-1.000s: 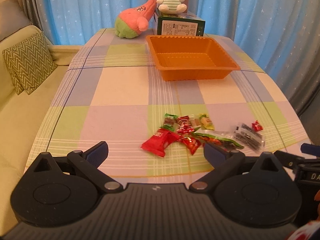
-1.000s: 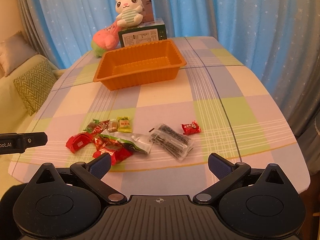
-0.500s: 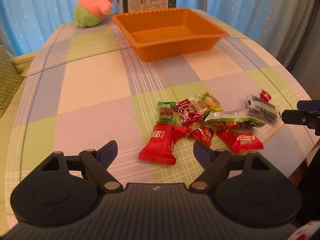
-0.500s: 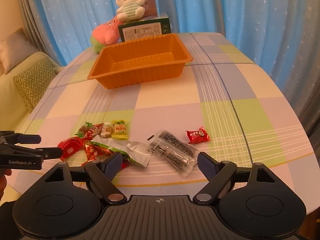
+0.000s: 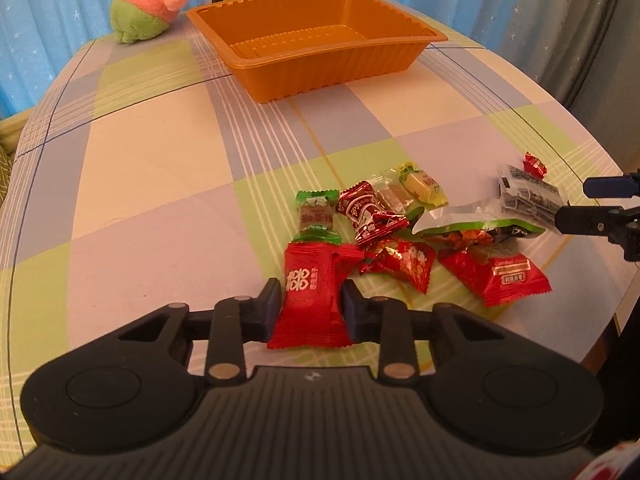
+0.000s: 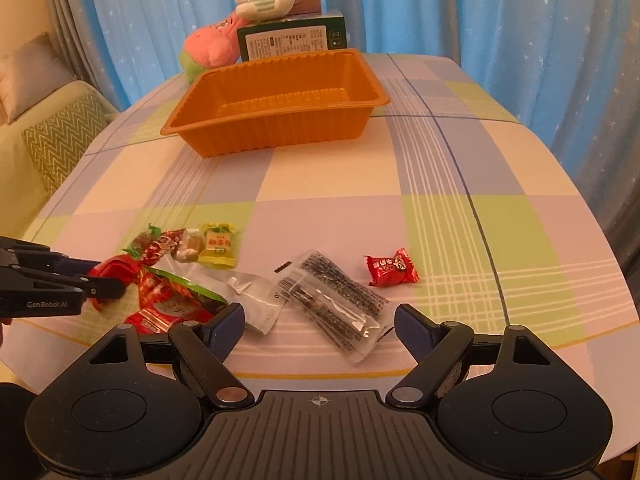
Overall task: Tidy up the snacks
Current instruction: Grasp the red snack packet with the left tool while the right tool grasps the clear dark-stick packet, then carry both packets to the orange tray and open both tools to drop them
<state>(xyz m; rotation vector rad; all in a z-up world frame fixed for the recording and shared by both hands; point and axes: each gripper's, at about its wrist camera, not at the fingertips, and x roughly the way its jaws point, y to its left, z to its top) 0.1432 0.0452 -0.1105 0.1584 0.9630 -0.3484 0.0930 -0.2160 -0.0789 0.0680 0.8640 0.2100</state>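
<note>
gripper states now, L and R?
Left gripper: jaws closed on the red snack packet.
Right gripper: open, holding nothing, above the clear packet.

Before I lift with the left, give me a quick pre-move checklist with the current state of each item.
1. Left gripper jaws closed on the big red snack packet: ok, both pads touch its sides.
2. Only one packet in the grasp: ok; the foil candy lies beside it, though touching cannot be ruled out.
3. Grip firmness: cannot tell.
4. Orange tray ready to receive: ok, nothing in it.
5. Path to the tray: ok, bare tablecloth between.
6. Right gripper out of the way: ok, open over the clear sesame-stick packet, apart from the left.
</note>
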